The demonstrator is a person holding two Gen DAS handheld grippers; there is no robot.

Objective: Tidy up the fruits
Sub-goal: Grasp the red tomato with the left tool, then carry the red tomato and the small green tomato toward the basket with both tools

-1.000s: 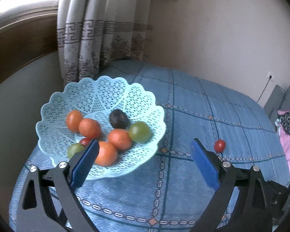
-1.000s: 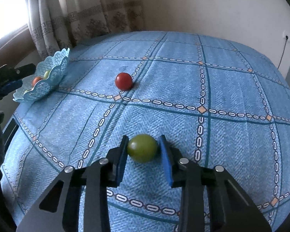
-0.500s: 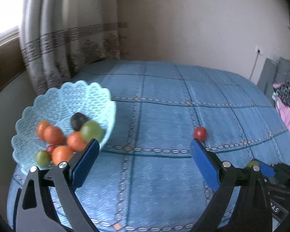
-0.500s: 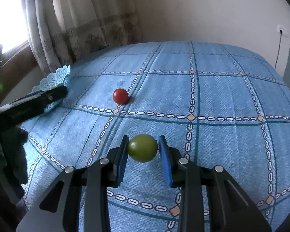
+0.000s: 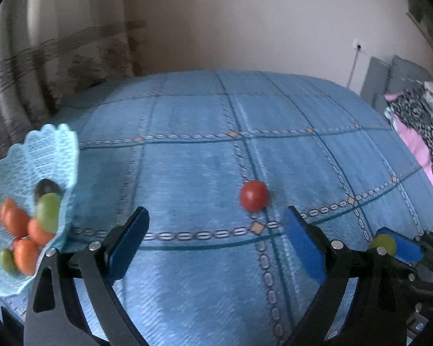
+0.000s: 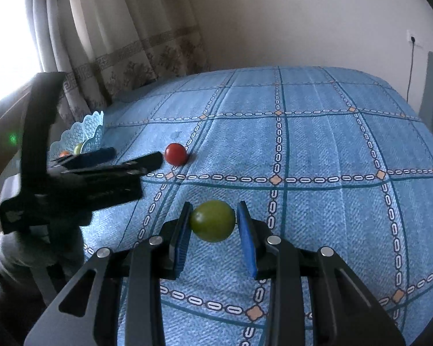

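Note:
A light blue lattice basket (image 5: 57, 150) (image 6: 83, 132) at the table's left edge holds several orange, green and dark fruits. A red tomato (image 5: 254, 195) (image 6: 175, 153) lies alone on the blue checked tablecloth (image 5: 193, 161). My left gripper (image 5: 216, 248) is open, its blue pads wide apart, with the tomato just beyond and slightly right of centre; in the right wrist view the same left gripper (image 6: 130, 158) points at the tomato. My right gripper (image 6: 213, 230) is shut on a green fruit (image 6: 213, 220) (image 5: 384, 244), held above the cloth.
A patterned curtain (image 6: 124, 57) hangs behind the basket by a bright window. The wall (image 5: 245, 23) stands behind the table, with a socket and cable (image 5: 356, 57). Grey cushions and pink patterned cloth (image 5: 418, 121) lie at the right.
My left gripper has swung right, away from the basket and toward the red tomato. My right gripper has lifted and carried the green fruit leftward, toward the tomato.

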